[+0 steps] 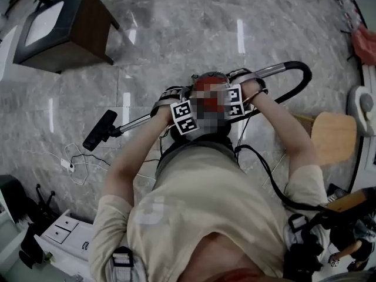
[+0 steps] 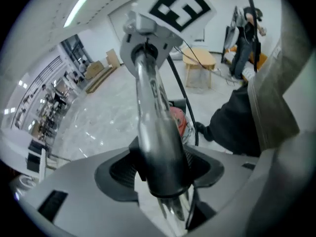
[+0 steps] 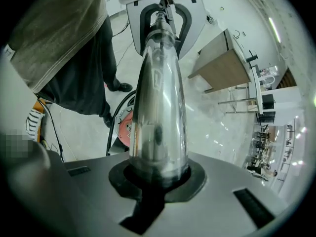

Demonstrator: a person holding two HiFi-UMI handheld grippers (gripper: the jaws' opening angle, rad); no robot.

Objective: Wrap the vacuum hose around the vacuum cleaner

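Snugly, wand (image 3: 158,112) in right tool (image 3: 157,177)

We wear a beige short-sleeved T-shirt (image 1: 205,198) with a faint pale print on the chest, dark trousers (image 3: 84,93) and a dark shoe (image 3: 120,87). Black straps (image 1: 166,94) wrap each wrist, and a thin black cable (image 1: 271,175) loops down past the shirt's right side. The left gripper (image 2: 163,177) and the right gripper (image 3: 157,177) are smooth pale grey shells with black pads (image 2: 121,169) set in scooped recesses and dark rectangular slots. Each carries a white marker cube (image 1: 185,117) printed with bold black squares.
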